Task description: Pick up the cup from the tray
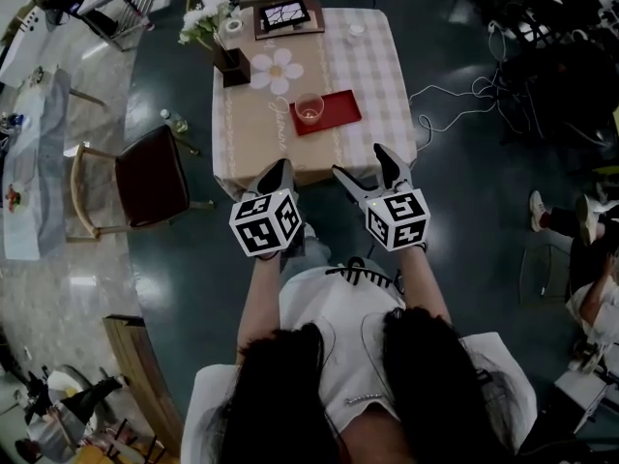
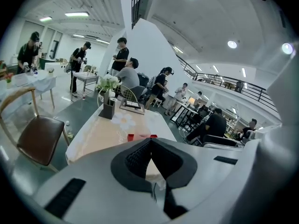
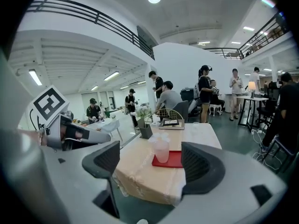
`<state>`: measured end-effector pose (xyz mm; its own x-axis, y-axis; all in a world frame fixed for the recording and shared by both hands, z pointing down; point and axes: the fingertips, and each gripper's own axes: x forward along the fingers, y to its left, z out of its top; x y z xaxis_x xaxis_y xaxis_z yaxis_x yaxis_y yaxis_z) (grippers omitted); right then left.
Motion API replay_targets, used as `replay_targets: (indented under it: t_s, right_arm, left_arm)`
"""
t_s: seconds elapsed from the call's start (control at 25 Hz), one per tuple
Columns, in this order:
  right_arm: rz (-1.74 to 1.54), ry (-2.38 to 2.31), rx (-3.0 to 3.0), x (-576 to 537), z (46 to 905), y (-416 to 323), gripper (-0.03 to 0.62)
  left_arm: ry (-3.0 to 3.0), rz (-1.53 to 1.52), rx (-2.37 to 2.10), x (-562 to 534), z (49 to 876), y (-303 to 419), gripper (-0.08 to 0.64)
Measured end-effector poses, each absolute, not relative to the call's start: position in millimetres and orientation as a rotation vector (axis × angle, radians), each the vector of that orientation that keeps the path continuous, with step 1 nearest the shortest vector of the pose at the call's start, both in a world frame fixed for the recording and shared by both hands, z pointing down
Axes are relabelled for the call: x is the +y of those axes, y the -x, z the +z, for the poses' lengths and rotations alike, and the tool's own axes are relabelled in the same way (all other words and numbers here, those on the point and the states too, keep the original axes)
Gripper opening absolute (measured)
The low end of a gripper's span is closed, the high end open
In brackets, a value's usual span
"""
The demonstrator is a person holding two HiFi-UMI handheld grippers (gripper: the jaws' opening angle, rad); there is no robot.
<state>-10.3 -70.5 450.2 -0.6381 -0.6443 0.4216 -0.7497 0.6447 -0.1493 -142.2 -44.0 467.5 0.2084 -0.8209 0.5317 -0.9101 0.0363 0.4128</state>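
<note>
A clear plastic cup [image 1: 309,108] stands upright on the left end of a red tray [image 1: 334,114], on the near half of a checked tablecloth table [image 1: 377,75]. Both grippers hover off the table's near edge, short of the tray. My left gripper [image 1: 281,169] is shut, its pads [image 2: 140,155] meeting with nothing between them. My right gripper [image 1: 363,162] is open and empty. In the right gripper view the cup [image 3: 161,150] and tray [image 3: 172,160] show ahead between the spread jaws of the right gripper [image 3: 153,163]. A strip of the tray [image 2: 140,136] peeks over the left gripper [image 2: 150,143].
A black holder with white flowers [image 1: 221,42], a flower-shaped mat [image 1: 277,69], a framed tablet [image 1: 285,14] and a small white dish [image 1: 357,29] sit on the far half of the table. A brown chair [image 1: 150,177] stands left of it. Cables [image 1: 455,95] lie on the floor at right.
</note>
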Motion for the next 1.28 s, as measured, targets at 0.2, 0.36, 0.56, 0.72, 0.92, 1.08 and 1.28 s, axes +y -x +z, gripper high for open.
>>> replay_targets:
  t_s: [0.2,0.36,0.56,0.72,0.92,1.08,1.28]
  right_arm:
    - [0.428,-1.1,-2.519,-85.5,451.5,29.2,0.414]
    - [0.372,-1.052,-2.494,-93.5,458.8,44.1,0.416]
    - [0.363,-1.073,-2.475,-115.1,467.1,51.8,0.416]
    - [0.349,-1.073,-2.467,-135.8,476.0,59.3,0.416]
    - [0.263,-1.071,-2.465,-161.8,487.8,76.1,0.416]
    - [0.266,-0.988,-2.445,-178.9,511.1,92.7,0.416]
    - [0.331,-0.924,-2.402,-203.6,542.1,105.3,0.416]
  left_arm:
    - [-1.802,0.182,-1.612,-60.6,466.2,157.9,0.006]
    - [-1.812,0.208,-1.608,-69.2,469.7,165.4,0.006]
    - [-1.807,0.215,-1.608,-80.9,476.1,174.6,0.006]
    - [-1.783,0.215,-1.629,-93.8,481.8,185.0,0.006]
    - [-1.766,0.221,-1.663,-117.0,482.7,193.7,0.006]
    - [-1.732,0.237,-1.688,-135.8,491.8,199.6,0.006]
    - [-1.687,0.276,-1.68,-154.7,506.6,200.5,0.006]
